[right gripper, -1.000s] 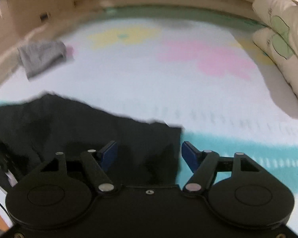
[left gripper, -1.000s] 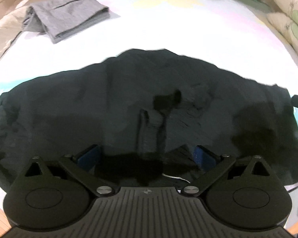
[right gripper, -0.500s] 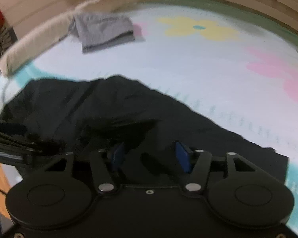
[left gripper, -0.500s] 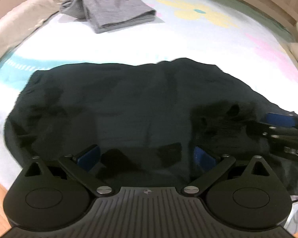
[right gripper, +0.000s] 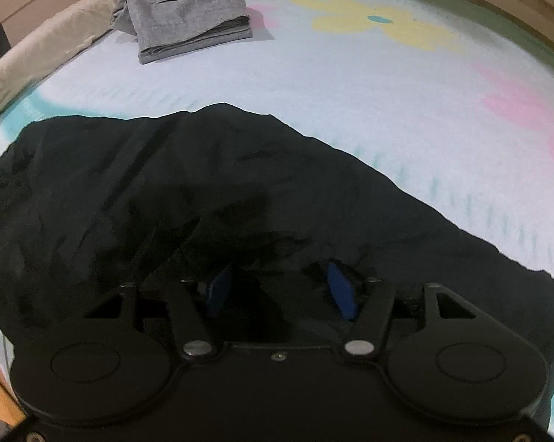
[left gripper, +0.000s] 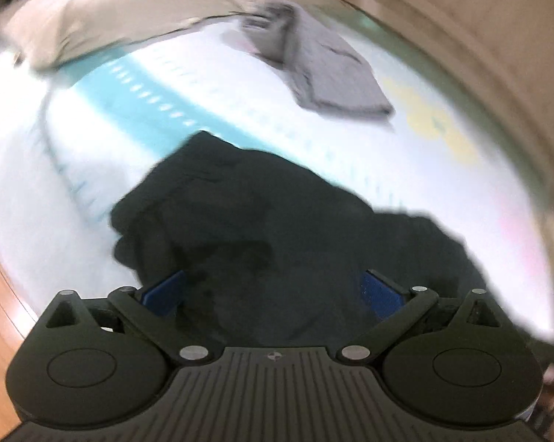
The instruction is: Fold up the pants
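Mid-fold: crumpled black fabric pants (right gripper: 210,191) fill the lower frame; right gripper (right gripper: 277,289), left gripper (left gripper: 273,291), jaws apart, unclamped. Next, probably pinch an edge.

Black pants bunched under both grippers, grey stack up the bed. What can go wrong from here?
1. The black pants lie creased and partly doubled over, so the right gripper, jaws apart over the cloth, may pinch several layers or only one.
2. The left wrist view is smeared; the left gripper, jaws wide, could close on the wrong spot.
3. A wide sweep could drag the cloth toward the grey stack on the sheet.
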